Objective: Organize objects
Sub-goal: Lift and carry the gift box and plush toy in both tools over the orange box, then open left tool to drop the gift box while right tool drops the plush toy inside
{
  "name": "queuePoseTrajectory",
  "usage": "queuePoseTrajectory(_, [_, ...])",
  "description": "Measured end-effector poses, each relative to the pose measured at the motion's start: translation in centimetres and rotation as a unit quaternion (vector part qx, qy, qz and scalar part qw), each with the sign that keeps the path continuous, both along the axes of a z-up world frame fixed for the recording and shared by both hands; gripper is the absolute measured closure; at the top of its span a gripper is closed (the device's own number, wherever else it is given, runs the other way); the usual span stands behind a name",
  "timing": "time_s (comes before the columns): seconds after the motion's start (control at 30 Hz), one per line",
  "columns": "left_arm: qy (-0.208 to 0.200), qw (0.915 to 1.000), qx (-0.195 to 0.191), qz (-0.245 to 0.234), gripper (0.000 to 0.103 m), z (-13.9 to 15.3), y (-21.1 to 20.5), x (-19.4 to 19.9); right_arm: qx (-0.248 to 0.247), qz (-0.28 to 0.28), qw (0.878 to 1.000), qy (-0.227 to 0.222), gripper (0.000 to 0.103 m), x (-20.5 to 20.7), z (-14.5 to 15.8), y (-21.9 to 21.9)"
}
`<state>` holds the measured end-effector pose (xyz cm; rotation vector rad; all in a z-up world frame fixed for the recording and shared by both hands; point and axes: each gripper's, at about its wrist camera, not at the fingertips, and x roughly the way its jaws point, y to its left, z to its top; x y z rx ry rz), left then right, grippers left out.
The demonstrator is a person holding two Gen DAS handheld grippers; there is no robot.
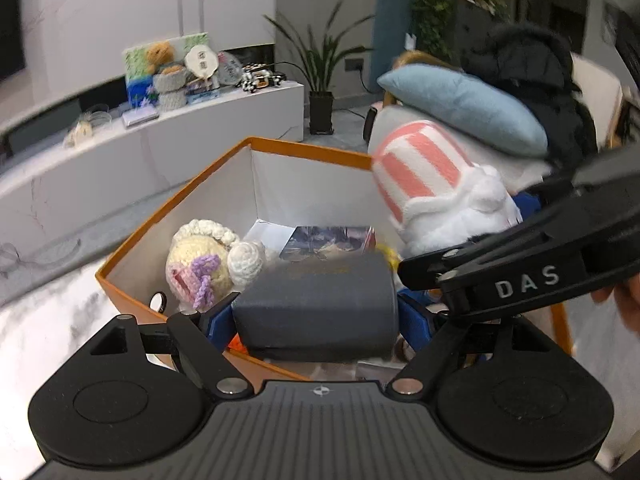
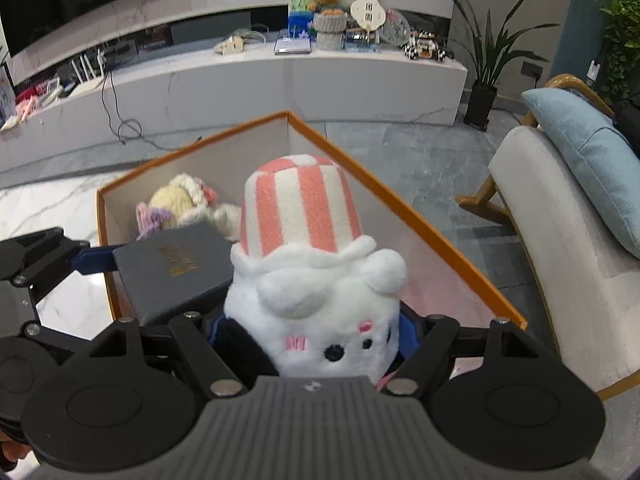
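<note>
Sitting between both grippers' fingers: grey box (image 1: 316, 308) left, plush (image 2: 316, 312) right.

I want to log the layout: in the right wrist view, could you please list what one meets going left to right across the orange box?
left gripper holding the grey box → crocheted doll behind it → striped-hat white plush in the right gripper → right wall of the orange box → blue cushion

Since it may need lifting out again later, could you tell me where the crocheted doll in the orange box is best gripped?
Grip the crocheted doll across its round cream head, coming from above with jaws wide. It lies in the orange box by the left wall, its top uncovered; the wall and the grey case seem to block a side approach.
</note>
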<state>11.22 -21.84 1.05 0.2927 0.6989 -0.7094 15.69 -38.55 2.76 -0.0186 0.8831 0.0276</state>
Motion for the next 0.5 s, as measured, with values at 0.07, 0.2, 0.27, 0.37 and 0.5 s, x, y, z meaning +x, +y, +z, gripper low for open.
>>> queuePoseTrajectory(0.07, [-0.014, 0.9995, 0.024, -0.013, 0.009, -0.3, -0.7, -0.5, -0.009, 0.006, 1.000, 0.009, 0.025, 0.0, -0.4, 0.3])
queuePoseTrajectory(0.2, [-0.016, 0.9993, 0.028, -0.018, 0.009, -0.4, -1.1, -0.9, -0.021, 0.001, 1.000, 0.015, 0.021, -0.2, -0.8, 0.5])
queuePoseTrajectory(0.27, [-0.017, 0.9993, 0.030, -0.017, 0.009, -0.2, -1.0, -1.0, -0.035, -0.005, 0.999, 0.012, 0.019, -0.2, -0.8, 0.5])
queuePoseTrajectory(0.37, [-0.014, 0.9995, 0.026, -0.007, 0.009, 0.2, -0.8, -0.7, -0.046, -0.021, 0.999, -0.011, 0.013, -0.4, -0.2, 0.4])
queuePoseTrajectory(0.5, [-0.005, 0.9999, 0.003, 0.015, 0.009, 0.9, 0.0, -0.1, -0.053, -0.045, 0.996, -0.048, 0.013, -0.7, 1.0, -0.2])
